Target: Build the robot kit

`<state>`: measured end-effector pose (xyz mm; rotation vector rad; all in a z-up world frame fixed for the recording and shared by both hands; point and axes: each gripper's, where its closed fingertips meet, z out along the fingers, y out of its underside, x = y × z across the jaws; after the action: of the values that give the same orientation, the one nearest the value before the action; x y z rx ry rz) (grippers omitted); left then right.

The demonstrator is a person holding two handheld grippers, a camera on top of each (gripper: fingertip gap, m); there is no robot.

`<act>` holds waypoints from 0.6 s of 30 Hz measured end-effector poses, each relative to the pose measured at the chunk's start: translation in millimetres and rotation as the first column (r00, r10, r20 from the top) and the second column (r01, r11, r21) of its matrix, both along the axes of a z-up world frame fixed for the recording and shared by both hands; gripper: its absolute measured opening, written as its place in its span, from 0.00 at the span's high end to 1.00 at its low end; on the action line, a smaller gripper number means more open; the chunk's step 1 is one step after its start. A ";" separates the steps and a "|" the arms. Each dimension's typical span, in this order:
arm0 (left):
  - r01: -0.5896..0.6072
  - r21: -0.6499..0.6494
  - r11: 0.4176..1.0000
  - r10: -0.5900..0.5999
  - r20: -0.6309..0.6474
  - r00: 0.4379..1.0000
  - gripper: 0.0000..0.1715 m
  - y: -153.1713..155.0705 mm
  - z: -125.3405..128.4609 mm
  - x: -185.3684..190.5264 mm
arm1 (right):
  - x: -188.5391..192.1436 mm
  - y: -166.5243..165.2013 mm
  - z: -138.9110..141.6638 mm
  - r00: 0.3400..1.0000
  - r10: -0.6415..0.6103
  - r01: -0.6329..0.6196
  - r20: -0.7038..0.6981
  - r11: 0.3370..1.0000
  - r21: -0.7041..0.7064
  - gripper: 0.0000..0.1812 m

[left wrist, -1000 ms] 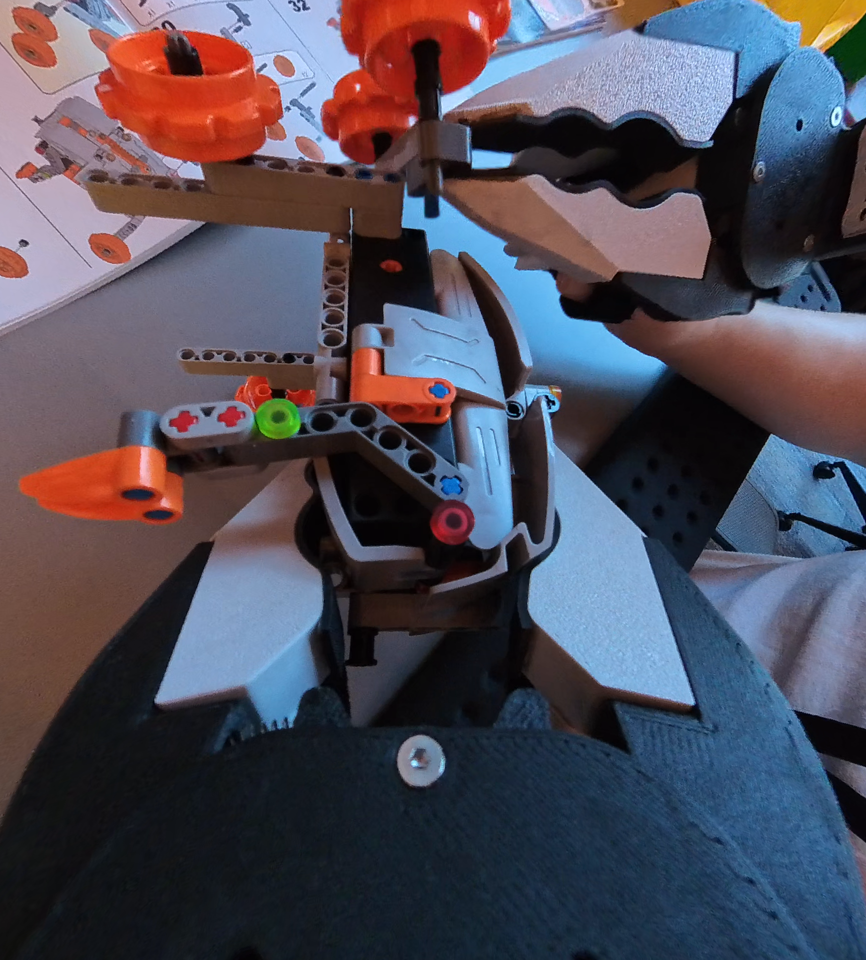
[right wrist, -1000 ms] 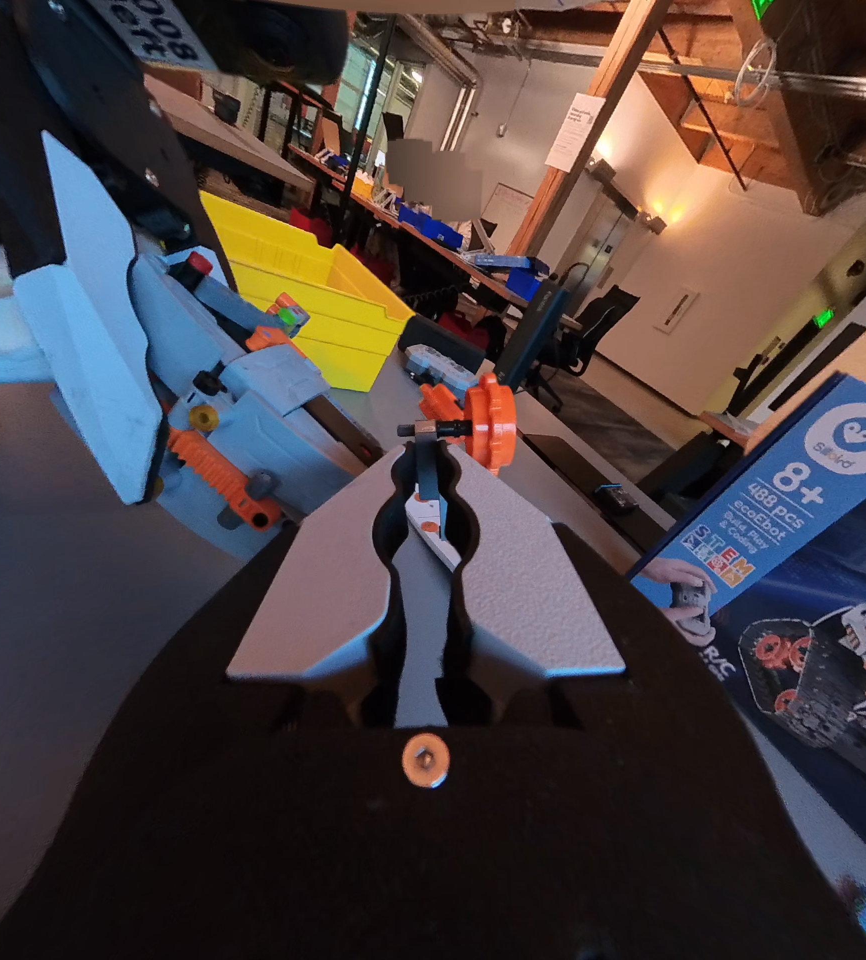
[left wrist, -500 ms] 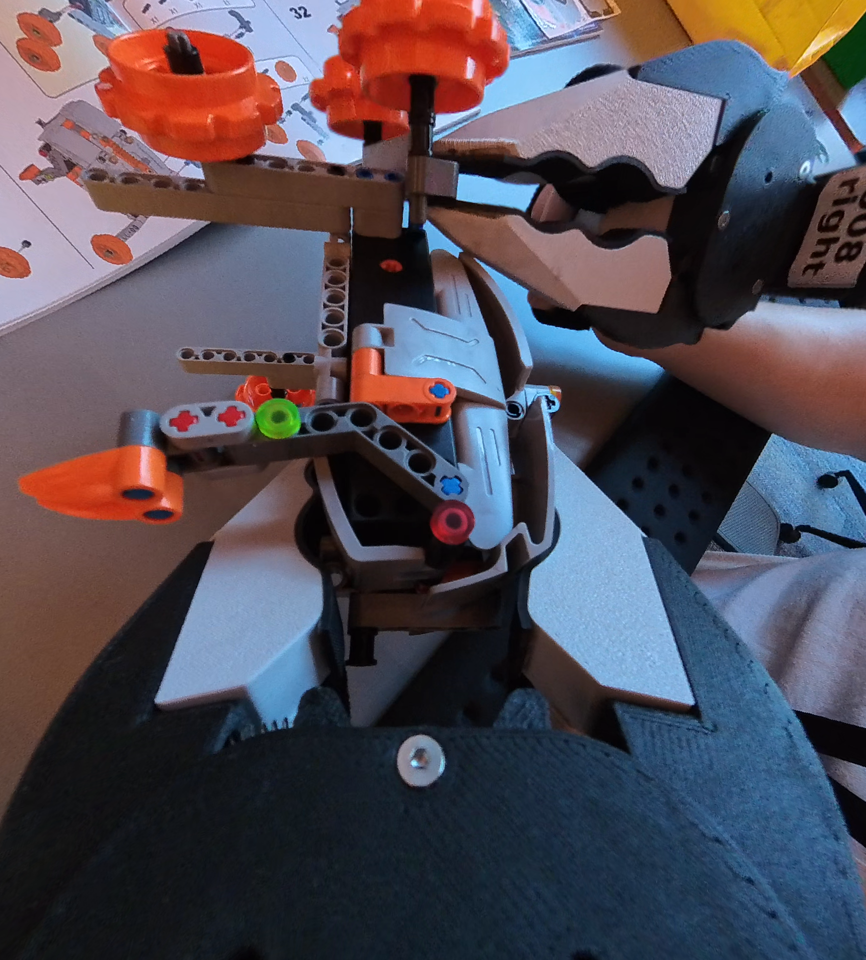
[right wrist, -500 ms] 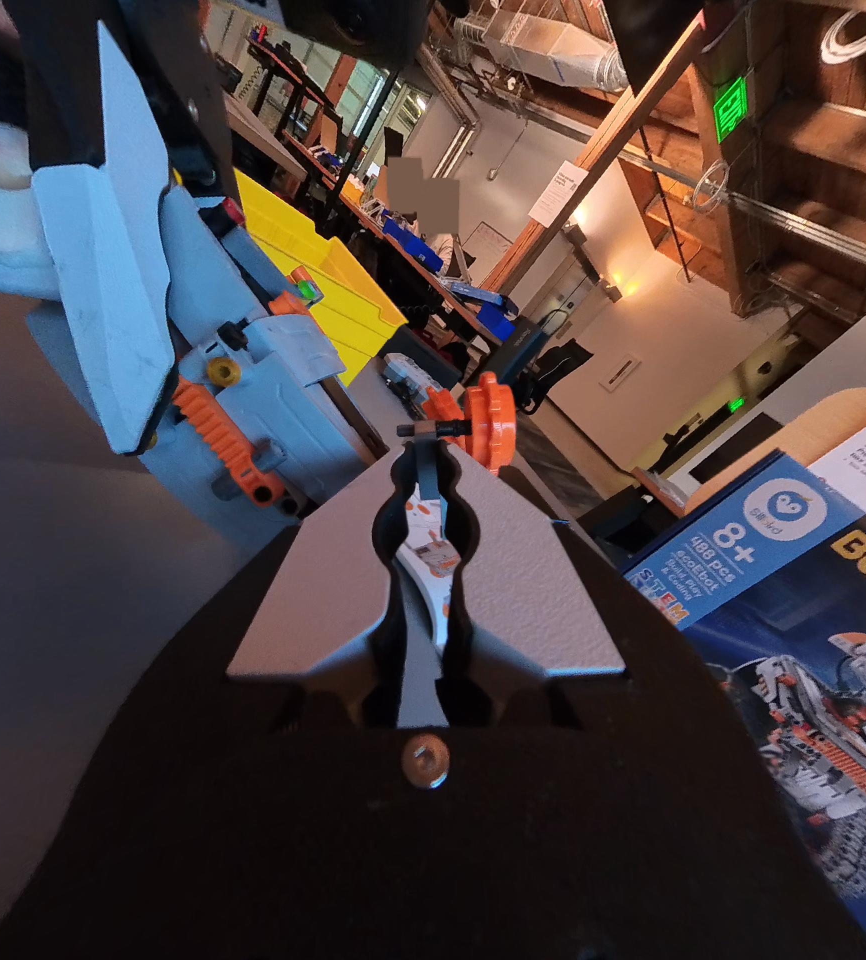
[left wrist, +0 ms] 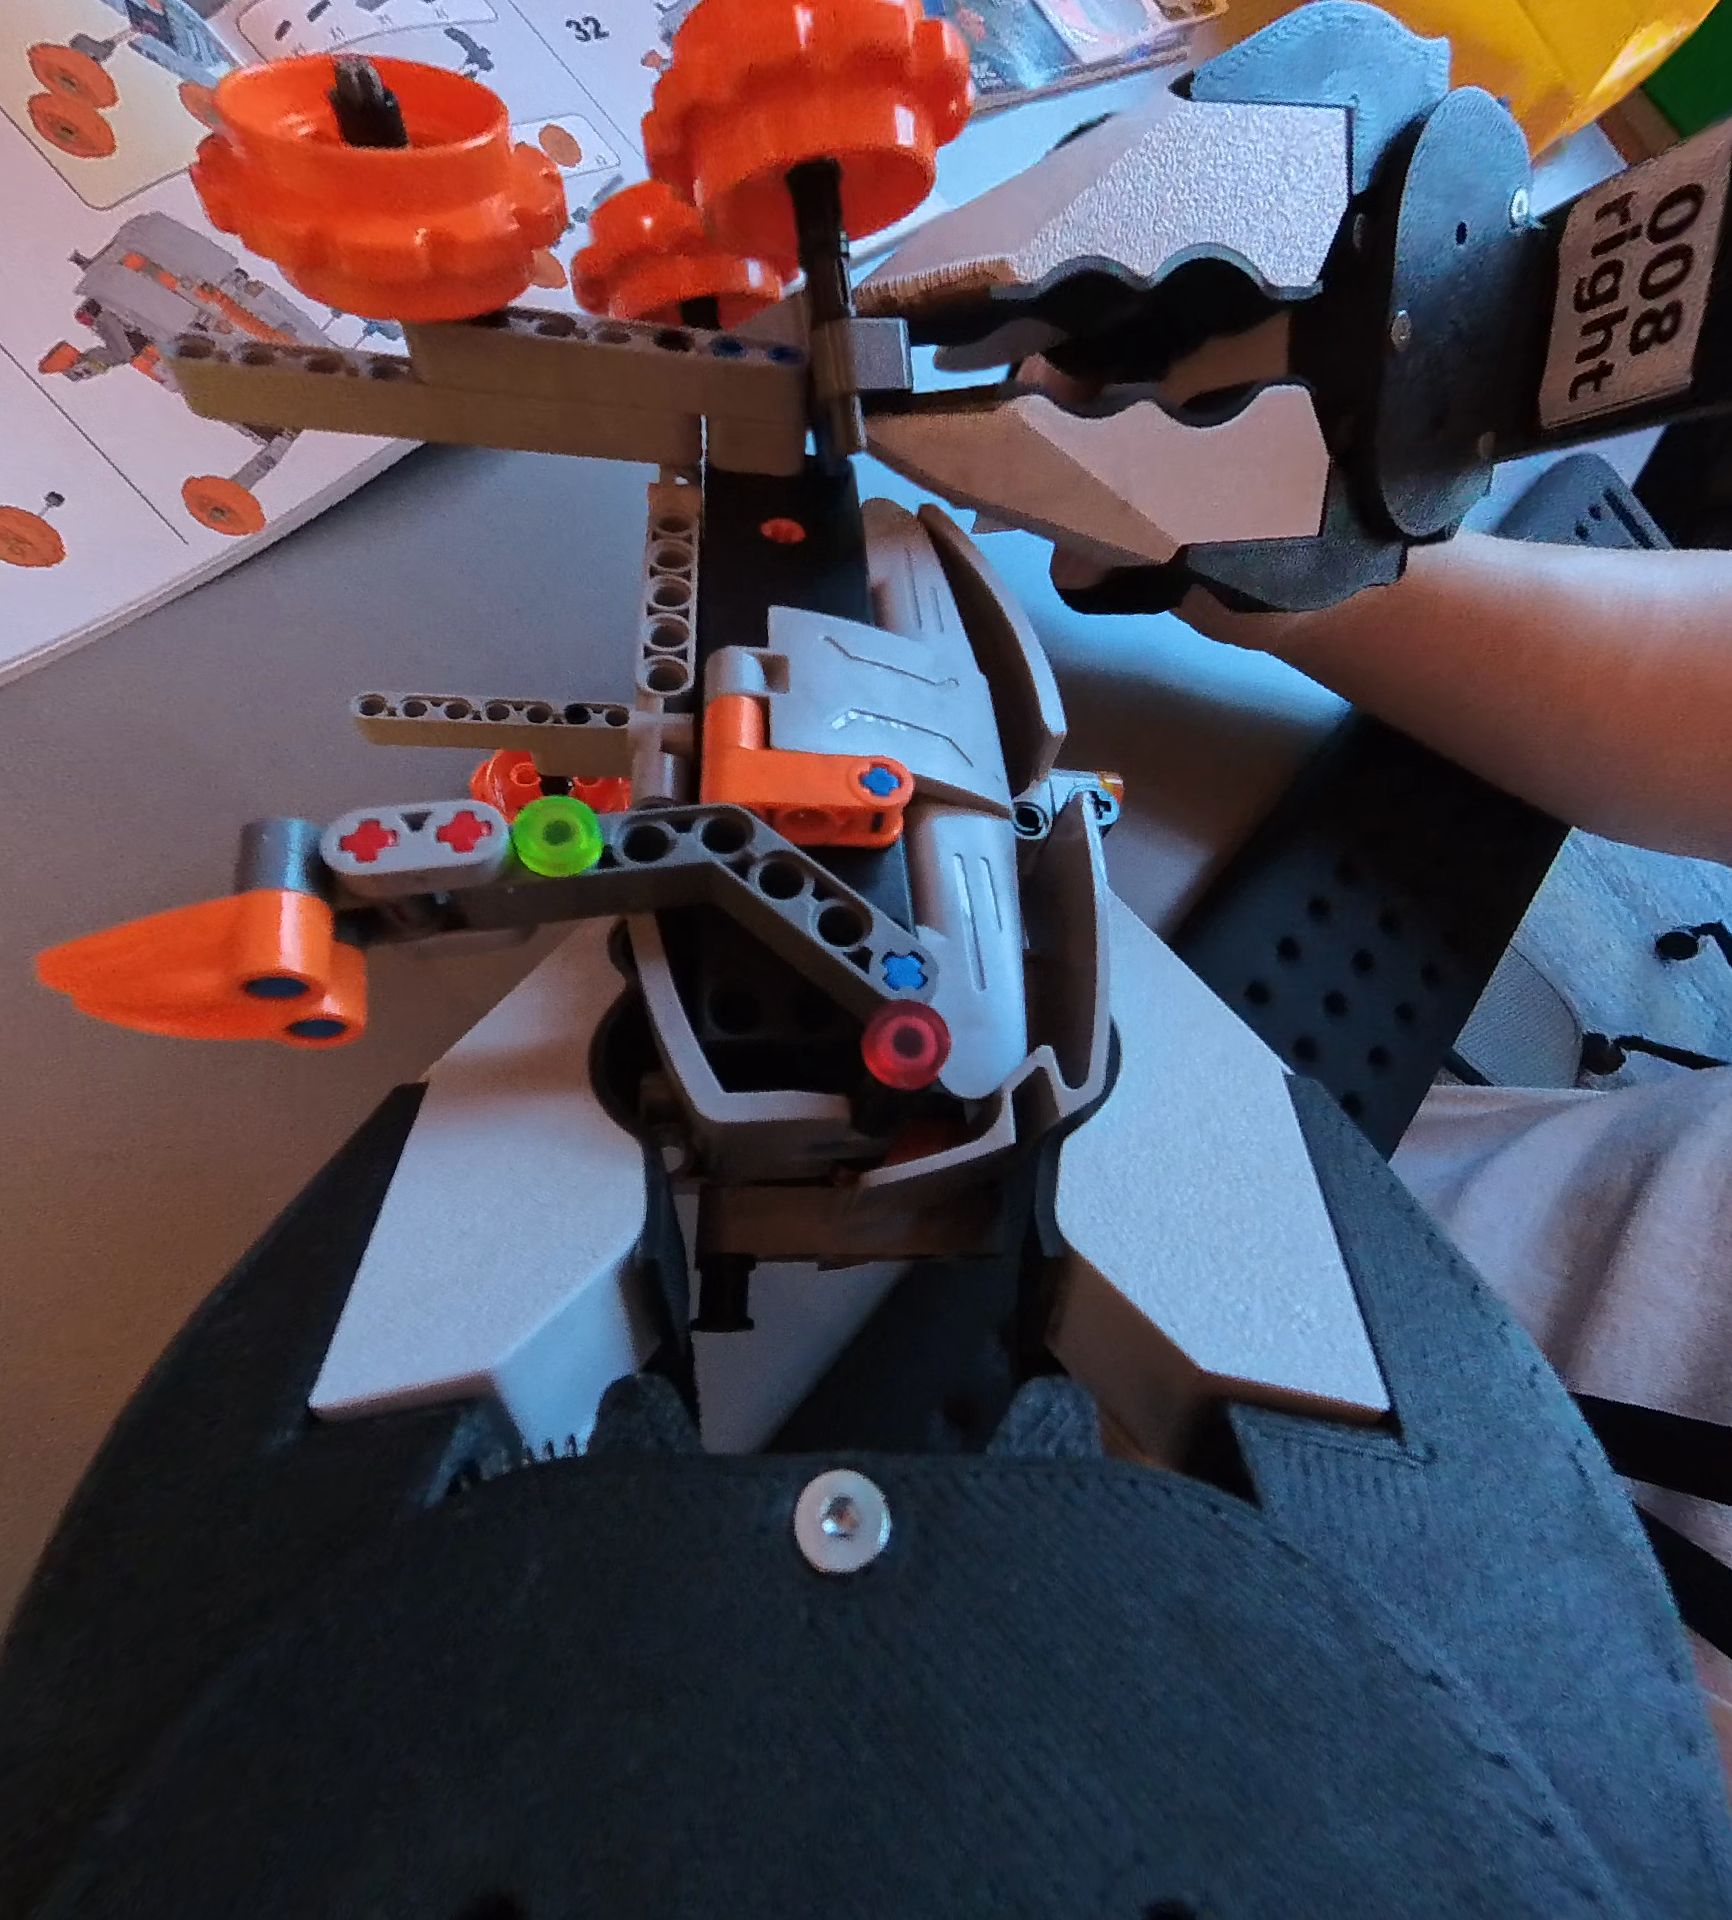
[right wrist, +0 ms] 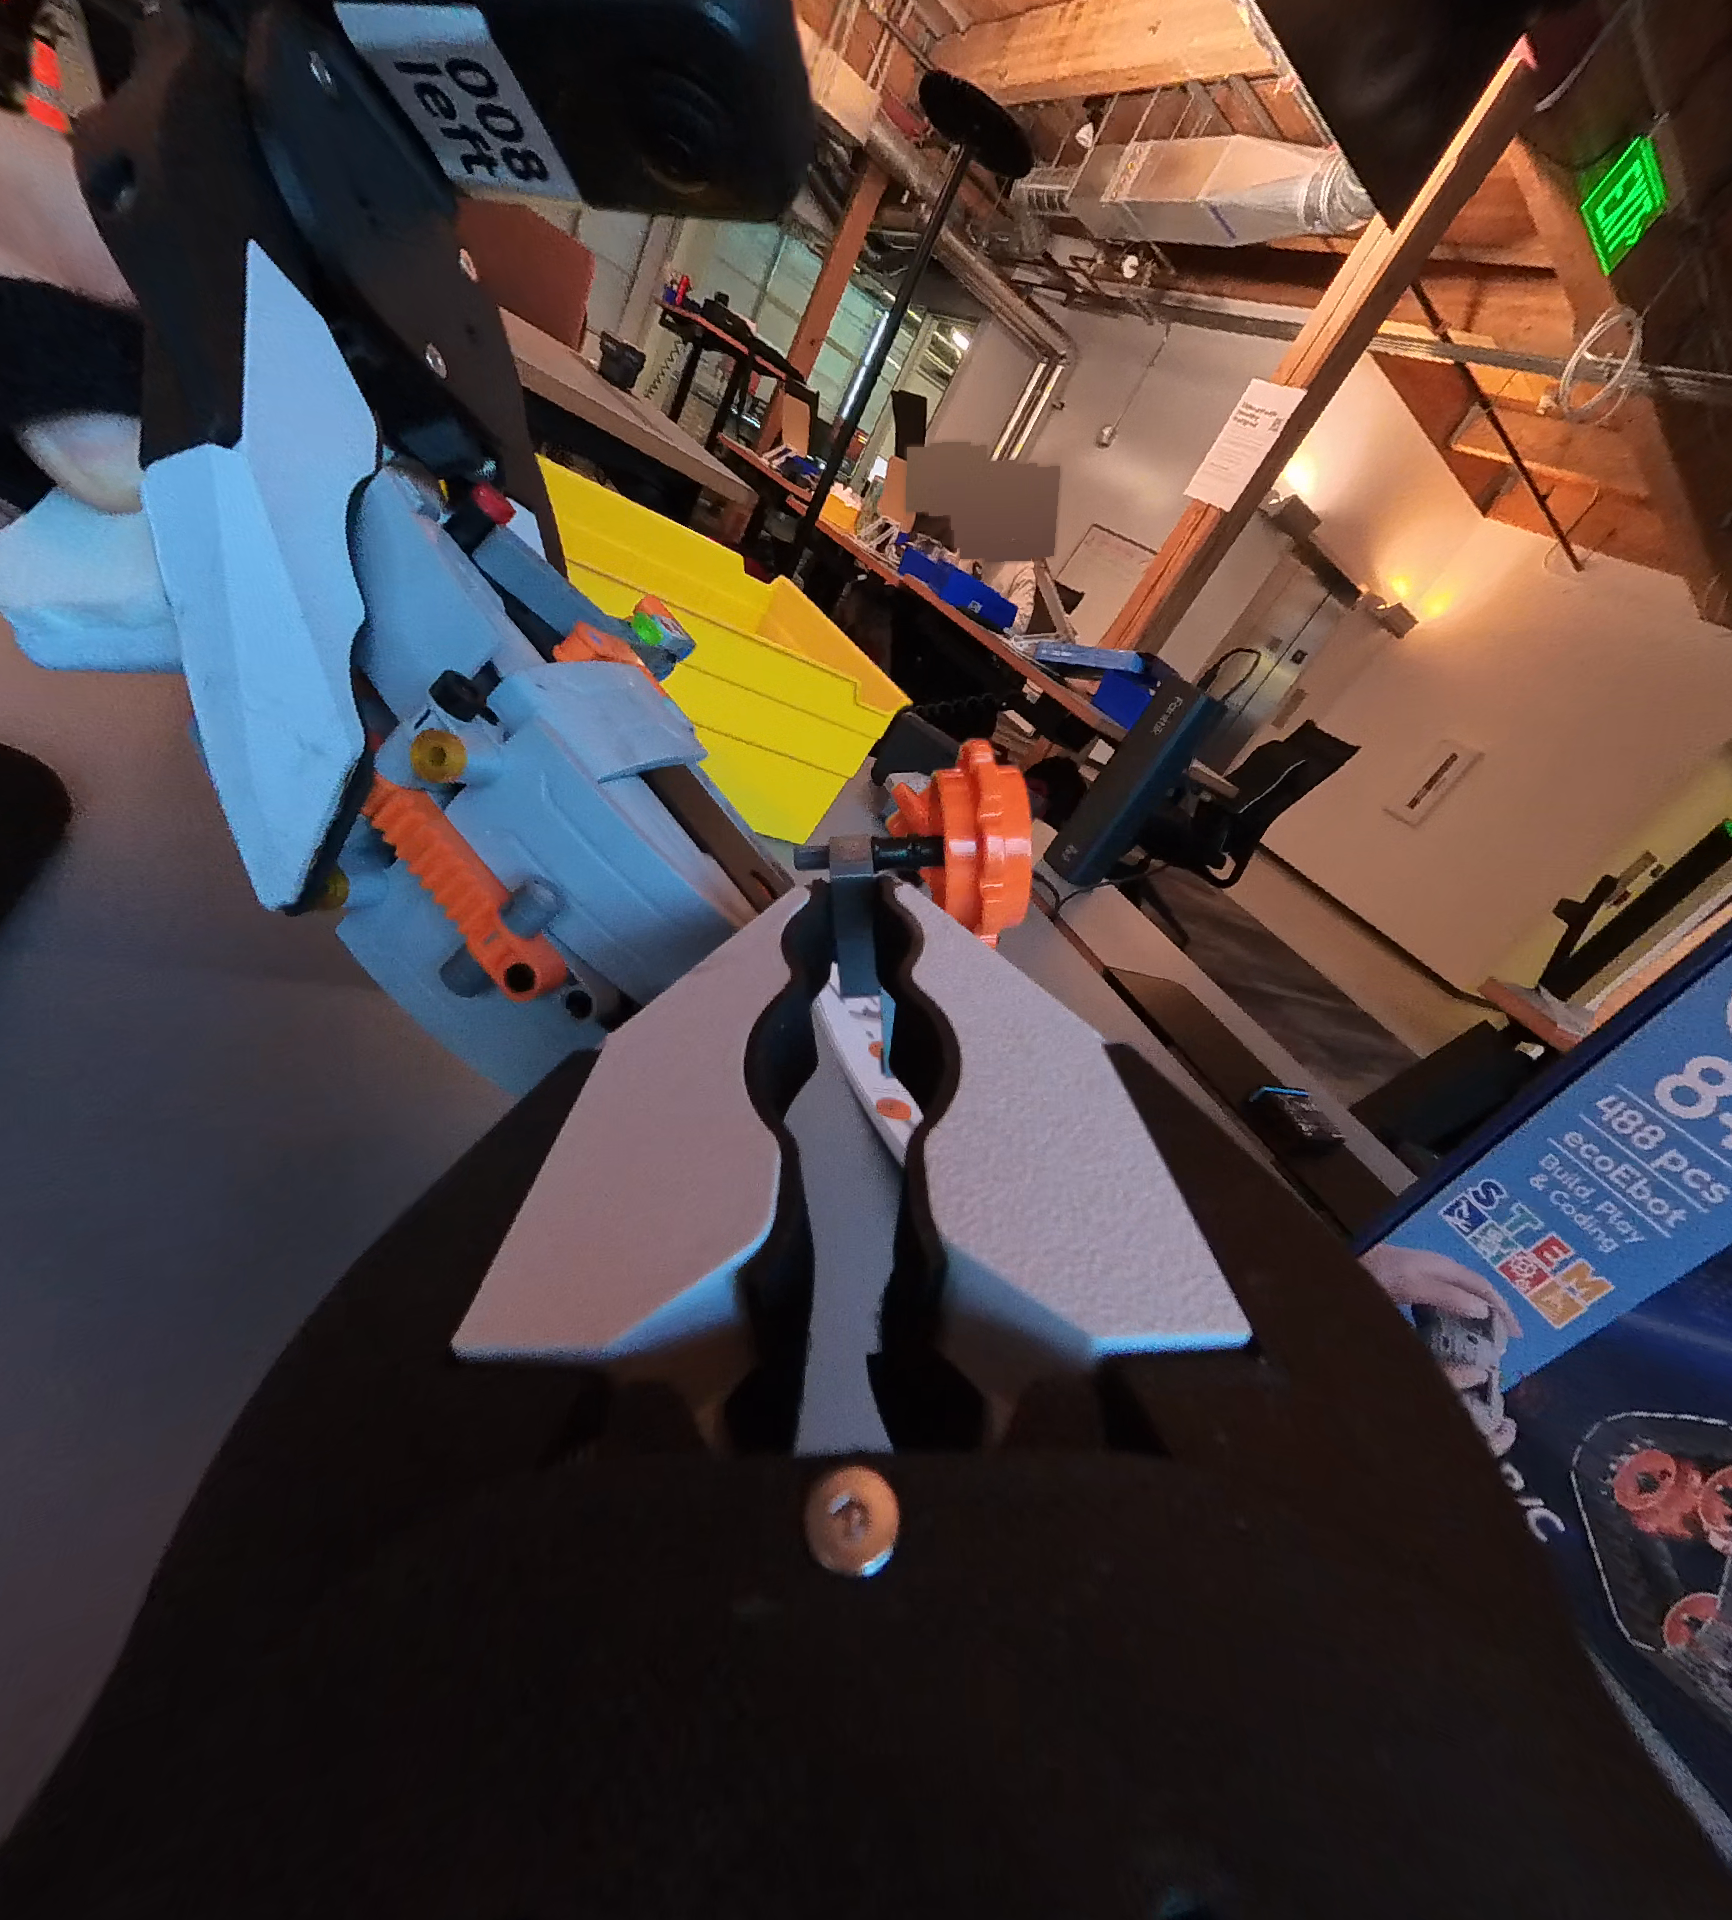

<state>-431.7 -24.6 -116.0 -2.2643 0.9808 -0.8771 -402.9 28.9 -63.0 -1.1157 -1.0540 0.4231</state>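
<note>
The model (left wrist: 841, 894), a grey and black brick-built vehicle with orange parts, sat at the centre of the left wrist frame, clamped between the left tongs (left wrist: 846, 1081); both fingers pressed its curved grey shell. In the right wrist frame it lay at left centre (right wrist: 529, 790), lifted off the counter (right wrist: 62, 1195).

Change over the last second: the wheel (left wrist: 805, 99) on its black axle (left wrist: 826, 270) had moved leftward from a spot apart at upper centre until the grey connector (left wrist: 877, 353) touched the end of the model's tan beam (left wrist: 550, 384). The right tongs (left wrist: 929, 390) had followed, tilting slightly. Whether the axle had entered a beam hole could not be told. Judgement: the wheel assembly was being mated to the beam, beside a second wheel (left wrist: 374, 187) seated at upper left and a smaller orange gear (left wrist: 675, 255) between them.

The right tongs (right wrist: 857, 914) were nearly together, clamped on the connector (right wrist: 854, 914) at the very tips, wheel (right wrist: 976, 836) standing out to the right.

Around: an instruction sheet (left wrist: 62, 343) at upper left on the counter (left wrist: 166, 727), a forearm (left wrist: 1568, 686) at right. In the right wrist frame, a yellow bin (right wrist: 737, 665) behind the model and a blue box (right wrist: 1620, 1195) at lower right.
</note>
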 end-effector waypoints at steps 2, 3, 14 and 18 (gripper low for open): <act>-0.003 0.007 1.000 0.003 0.001 1.000 0.55 -0.4 -0.5 0.2 | 0.2 -0.8 -0.1 1.000 0.003 -0.003 -0.001 1.000 0.000 0.96; -0.005 0.010 1.000 0.005 0.001 1.000 0.55 -0.7 -0.8 0.5 | 0.2 -1.4 -0.1 1.000 0.000 0.000 0.003 1.000 0.009 0.96; -0.007 0.040 0.999 0.008 -0.026 1.000 0.55 -2.2 -3.3 1.2 | 2.9 -2.6 -3.1 0.994 0.056 -0.067 -0.095 0.991 -0.112 0.96; -0.003 0.013 1.000 0.003 0.007 1.000 0.55 -1.9 -1.2 1.2 | 2.8 -0.6 -1.3 0.987 0.063 -0.087 -0.149 0.983 -0.161 0.96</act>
<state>-430.5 -26.5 -117.2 -2.2502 0.9774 -0.8744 -400.2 28.2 -64.3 -1.1778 -0.9491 0.6527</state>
